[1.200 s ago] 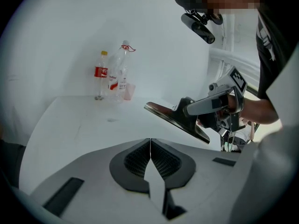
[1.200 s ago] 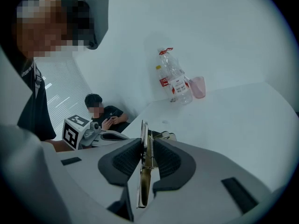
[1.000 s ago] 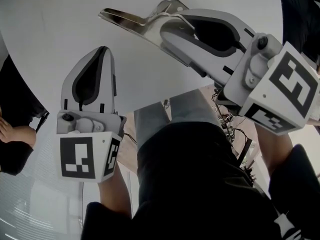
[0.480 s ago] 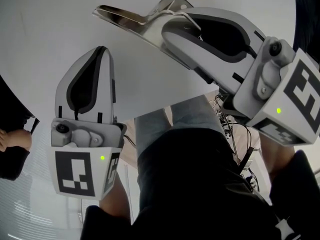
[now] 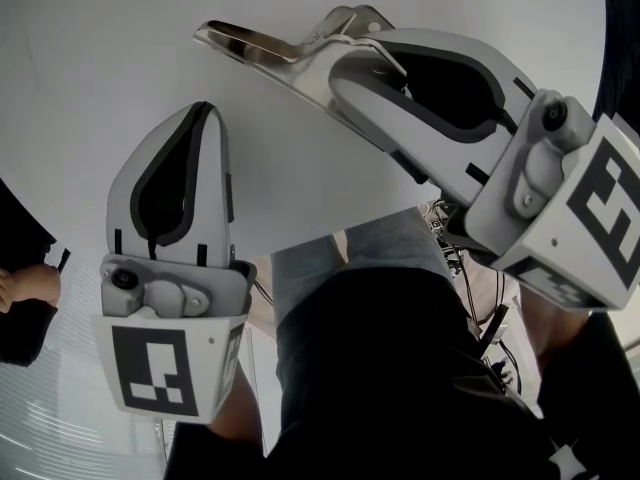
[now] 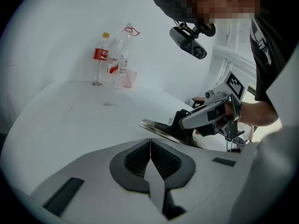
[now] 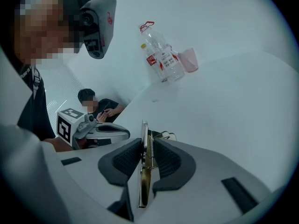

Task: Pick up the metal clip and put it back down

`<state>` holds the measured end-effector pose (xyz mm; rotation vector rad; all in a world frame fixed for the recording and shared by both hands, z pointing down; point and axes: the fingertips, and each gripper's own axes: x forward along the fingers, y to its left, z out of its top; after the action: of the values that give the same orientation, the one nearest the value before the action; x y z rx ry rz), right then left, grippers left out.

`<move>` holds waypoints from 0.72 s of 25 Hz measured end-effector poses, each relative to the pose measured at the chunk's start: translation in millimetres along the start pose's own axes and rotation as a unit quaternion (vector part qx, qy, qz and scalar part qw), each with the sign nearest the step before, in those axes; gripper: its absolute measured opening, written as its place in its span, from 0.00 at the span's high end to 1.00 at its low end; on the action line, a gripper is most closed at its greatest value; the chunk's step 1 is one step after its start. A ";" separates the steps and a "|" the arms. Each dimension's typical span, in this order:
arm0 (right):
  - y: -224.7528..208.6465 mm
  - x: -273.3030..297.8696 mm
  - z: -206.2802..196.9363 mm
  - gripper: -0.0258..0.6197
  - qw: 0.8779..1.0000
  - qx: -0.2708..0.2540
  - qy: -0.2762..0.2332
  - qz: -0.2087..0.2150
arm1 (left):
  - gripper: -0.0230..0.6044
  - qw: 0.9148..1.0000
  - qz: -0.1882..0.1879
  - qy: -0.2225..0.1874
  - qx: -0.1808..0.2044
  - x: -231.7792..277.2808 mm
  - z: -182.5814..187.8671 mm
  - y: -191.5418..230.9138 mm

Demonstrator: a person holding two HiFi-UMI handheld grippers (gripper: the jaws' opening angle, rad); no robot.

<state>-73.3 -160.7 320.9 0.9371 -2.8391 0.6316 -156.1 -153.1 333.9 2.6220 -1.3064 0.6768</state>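
the right gripper [image 5: 345, 60] reaches in from 3 o'clock in the head view and points toward 10 o'clock. its jaws are clamped on the metal clip [image 5: 262, 44], which sits near 12 o'clock of that view. the right gripper view shows the clip standing on edge between the two dark ribbed pads [image 7: 125, 158], with its coil spring against the right one. the pads press it from both sides. the flat shiny end of the clip sticks out past the jaw tips toward 10 o'clock, over the white table [image 5: 90, 78]. i cannot tell whether the clip touches the table or is just above it.

the left gripper [image 5: 203, 110] sits at 8 o'clock in the head view and points to 12 o'clock. it is well apart from the clip. in the left gripper view its jaws are closed pad against pad with nothing between them.

far across the table, at 11 o'clock in the left gripper view, stand a cola bottle [image 6: 98, 59], a clear bottle [image 6: 123, 50] and a pink cup [image 6: 130, 78], close together.
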 end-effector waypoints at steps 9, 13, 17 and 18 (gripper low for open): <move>-1.8 0.1 -2.9 0.81 1.000 0.000 0.017 -0.007 | 0.93 1.000 0.016 -0.001 0.025 -7.4 11.4 -2.2; 0.1 -0.4 -5.0 0.81 1.000 0.004 0.025 -0.002 | 0.93 0.999 0.024 -0.015 0.034 -10.4 14.7 -6.3; -0.1 -0.5 -3.0 0.80 1.000 0.009 0.013 -0.001 | 0.93 0.998 0.034 -0.020 0.048 -12.4 17.2 -10.3; -0.5 -0.7 -2.5 0.79 1.000 0.009 0.011 -0.003 | 0.93 0.998 0.037 -0.017 0.051 -12.5 17.8 -11.0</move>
<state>-72.5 -159.7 323.3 0.9341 -2.8156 0.6635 -148.1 -142.9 313.3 2.6863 -1.4219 0.7314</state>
